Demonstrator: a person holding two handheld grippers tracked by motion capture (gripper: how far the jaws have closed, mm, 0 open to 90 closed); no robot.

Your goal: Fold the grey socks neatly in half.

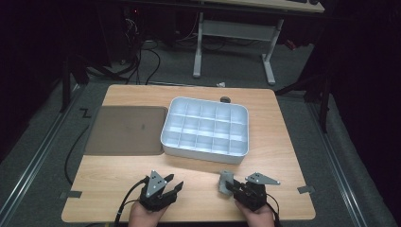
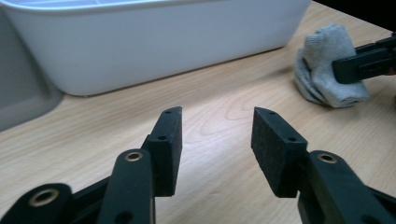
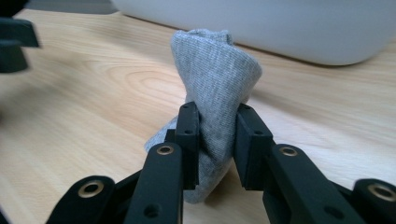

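A folded grey sock point(image 3: 212, 74) is pinched between the pads of my right gripper point(image 3: 215, 121), which is shut on it just above the wooden table point(image 1: 189, 194). In the high view the sock point(image 1: 225, 182) sticks out toward the centre from the right gripper point(image 1: 231, 187) at the table's near right. My left gripper point(image 1: 176, 187) rests near the front edge, left of centre. Its jaws stand open with nothing between them point(image 2: 217, 128), and its view catches the sock point(image 2: 322, 70) off to the right, clamped by the other gripper.
A white compartment tray point(image 1: 204, 150) sits in the middle of the table, its near wall point(image 2: 154, 46) close ahead of both grippers. A dark flat mat point(image 1: 126, 130) lies to its left. Cables and desk legs stand on the floor beyond.
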